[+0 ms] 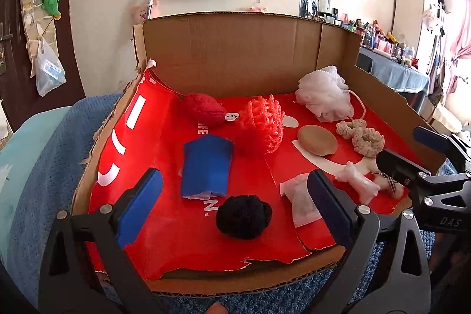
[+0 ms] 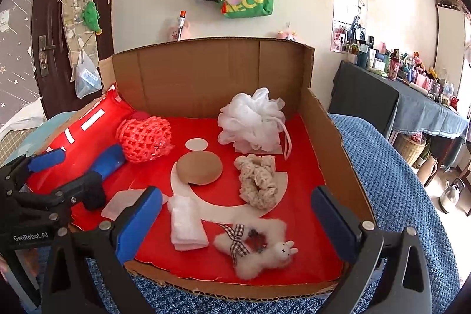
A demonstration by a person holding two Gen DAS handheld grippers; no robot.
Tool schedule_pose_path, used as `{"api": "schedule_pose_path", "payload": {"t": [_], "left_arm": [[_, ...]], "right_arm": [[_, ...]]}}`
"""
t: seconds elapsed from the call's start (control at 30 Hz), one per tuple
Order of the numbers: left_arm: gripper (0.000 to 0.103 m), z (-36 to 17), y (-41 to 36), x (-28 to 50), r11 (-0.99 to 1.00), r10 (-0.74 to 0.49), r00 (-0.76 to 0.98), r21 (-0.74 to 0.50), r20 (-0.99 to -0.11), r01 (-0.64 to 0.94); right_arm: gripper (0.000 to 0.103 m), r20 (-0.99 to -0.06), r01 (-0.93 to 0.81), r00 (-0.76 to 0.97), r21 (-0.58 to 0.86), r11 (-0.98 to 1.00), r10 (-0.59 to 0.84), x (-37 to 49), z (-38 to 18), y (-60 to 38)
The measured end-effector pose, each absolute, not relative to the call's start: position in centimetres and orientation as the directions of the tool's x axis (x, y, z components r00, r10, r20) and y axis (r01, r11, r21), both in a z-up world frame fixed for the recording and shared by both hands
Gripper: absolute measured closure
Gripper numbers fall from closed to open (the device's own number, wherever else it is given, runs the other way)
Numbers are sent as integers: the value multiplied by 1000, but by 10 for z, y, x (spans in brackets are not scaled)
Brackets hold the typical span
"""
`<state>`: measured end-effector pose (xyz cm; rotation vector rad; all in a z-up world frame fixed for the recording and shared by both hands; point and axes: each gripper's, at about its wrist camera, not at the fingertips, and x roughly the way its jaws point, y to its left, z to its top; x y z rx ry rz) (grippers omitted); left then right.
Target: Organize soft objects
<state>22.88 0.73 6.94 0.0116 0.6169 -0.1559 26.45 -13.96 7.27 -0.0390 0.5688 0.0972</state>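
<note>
A shallow cardboard box [image 1: 235,49] with a red printed floor sits on a blue knitted blanket [image 2: 382,167], and the soft objects lie scattered inside it. Taking the round tan sponge [image 2: 199,168] near the middle of the floor as the landmark: the white mesh bath pouf [image 2: 253,121] sits behind it toward the back wall, the red foam net sleeve [image 2: 144,137] lies to its left, and the beige crochet scrunchie [image 2: 258,181] is just to its right. In front of the sponge lies a folded white cloth [image 2: 187,222], and further front and right of that a fluffy white alpaca toy [image 2: 256,249] with a checked bow. In the left wrist view a blue folded cloth [image 1: 207,165] lies left of the sponge, a red knitted pouch [image 1: 204,108] is behind that cloth, and a black yarn ball [image 1: 243,217] rests nearer the front edge.

The left gripper [image 1: 235,205] hovers over the front of the box, its 2 blue-padded fingers spread wide around nothing. The right gripper [image 2: 235,221] is likewise wide apart and empty, above the alpaca toy
</note>
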Motion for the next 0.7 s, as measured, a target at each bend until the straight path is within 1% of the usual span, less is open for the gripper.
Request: {"api": "schedule_pose_path", "payload": {"t": [0.7], "left_arm": [[3,69,8,230,988,-141,804,-34,-578,148]], "right_arm": [[0,-542,-99,837,-16,995,75,265,72,-138]]}}
